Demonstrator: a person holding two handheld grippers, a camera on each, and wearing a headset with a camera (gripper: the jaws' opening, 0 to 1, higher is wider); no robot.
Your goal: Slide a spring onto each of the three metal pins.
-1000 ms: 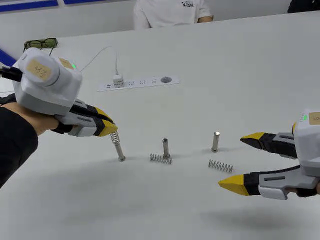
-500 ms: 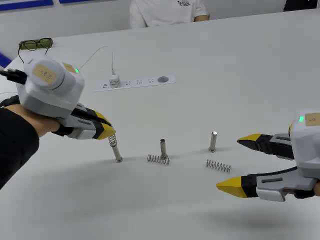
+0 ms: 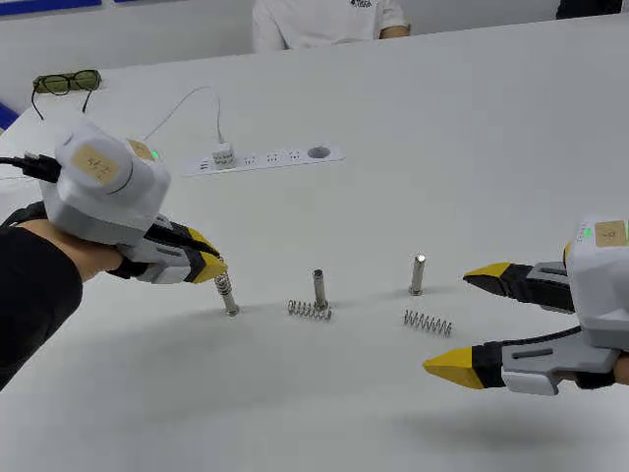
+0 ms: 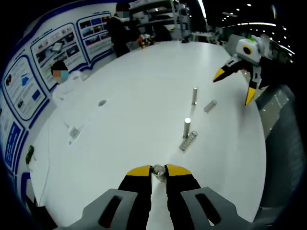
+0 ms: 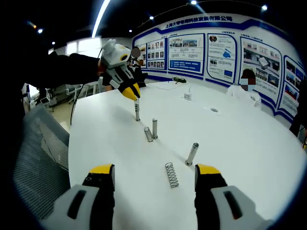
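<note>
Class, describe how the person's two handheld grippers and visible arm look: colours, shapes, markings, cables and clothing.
The left gripper and right gripper match: boxy white-and-grey bodies, black jaws ending in pointed yellow tips, a tan square label and a small green light on top. A black cable leaves the left one's rear. The left arm wears a black sleeve.

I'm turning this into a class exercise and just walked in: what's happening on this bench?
The person's left gripper is shut on the first spring, partway down the left pin. The right gripper hangs open to the side. The middle pin and right pin stand bare; a second spring lies at the middle pin's base, a third spring near the right pin.
</note>
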